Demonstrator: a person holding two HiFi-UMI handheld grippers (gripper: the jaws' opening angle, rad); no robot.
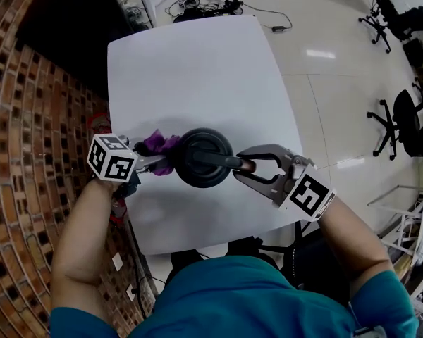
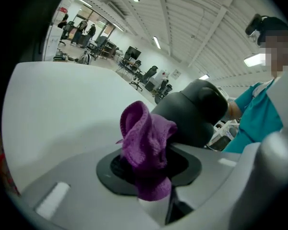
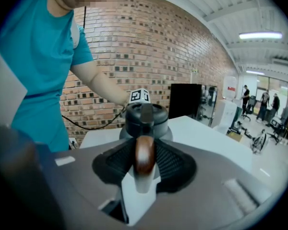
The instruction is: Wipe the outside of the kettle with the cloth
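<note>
A black kettle [image 1: 201, 157] stands on the white table [image 1: 197, 69], near its front edge. My left gripper [image 1: 161, 162] is shut on a bunched purple cloth [image 1: 157, 145] that lies against the kettle's left side. In the left gripper view the cloth [image 2: 146, 147] sticks up between the jaws, with the dark kettle body [image 2: 194, 114] right behind it. My right gripper [image 1: 244, 167] is shut on the kettle's brown handle [image 1: 247, 165] from the right. In the right gripper view that handle [image 3: 145, 155] sits upright between the jaws, and the kettle's lid [image 3: 145, 116] is beyond it.
A brick wall [image 1: 28, 118] runs along the left of the table. Office chairs [image 1: 402, 118] stand on the shiny floor to the right. Cables [image 1: 204, 5] lie on the floor past the table's far edge. The person's body is at the table's near edge.
</note>
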